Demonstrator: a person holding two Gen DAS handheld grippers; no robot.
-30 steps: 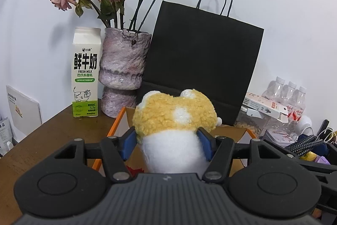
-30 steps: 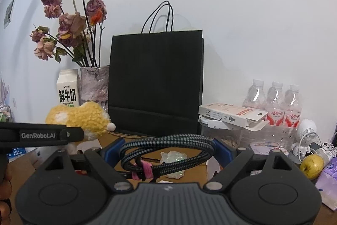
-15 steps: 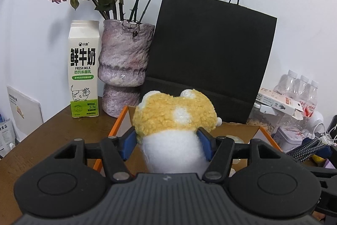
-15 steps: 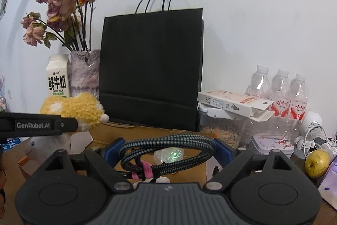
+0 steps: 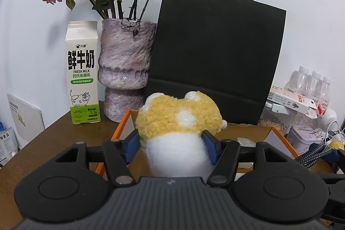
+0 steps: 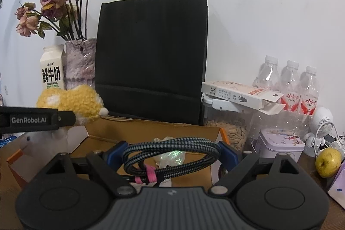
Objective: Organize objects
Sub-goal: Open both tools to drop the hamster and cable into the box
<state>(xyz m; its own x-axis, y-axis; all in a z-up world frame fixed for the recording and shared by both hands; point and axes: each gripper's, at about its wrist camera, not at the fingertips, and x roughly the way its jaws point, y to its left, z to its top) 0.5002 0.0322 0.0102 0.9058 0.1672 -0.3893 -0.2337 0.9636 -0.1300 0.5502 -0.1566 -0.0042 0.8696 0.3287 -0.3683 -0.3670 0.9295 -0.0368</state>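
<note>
While the left gripper (image 5: 172, 144) clamps its blue pads against the white belly of a yellow-and-white plush toy (image 5: 180, 120), the toy hangs above the near left corner of an open cardboard box (image 5: 272, 133) with orange edging, at 6 o'clock from the black paper bag (image 5: 215, 53). From the right wrist view the same toy (image 6: 71, 105) shows at 9 o'clock, pinched by the left tool's black finger, over the box's left flap (image 6: 43, 150). The right gripper (image 6: 170, 153) stands wide, its pads pressing the two ends of a coiled braided cable (image 6: 172, 148) bound with a pink tie, held over the box's middle, where a crumpled clear wrapper (image 6: 172, 157) lies on the floor of the box. Behind the box, at 12 o'clock, the paper bag leans against the white wall. At 10 o'clock a milk carton (image 5: 83, 72) stands just beside a mottled purple vase (image 5: 126, 66) of dried roses on the brown wooden table (image 5: 54, 143). At 3 o'clock are three water bottles (image 6: 289, 83), a white carton on a jar of snacks (image 6: 228, 130), a small tin (image 6: 280, 143) and a yellow-green apple (image 6: 327, 162).
</note>
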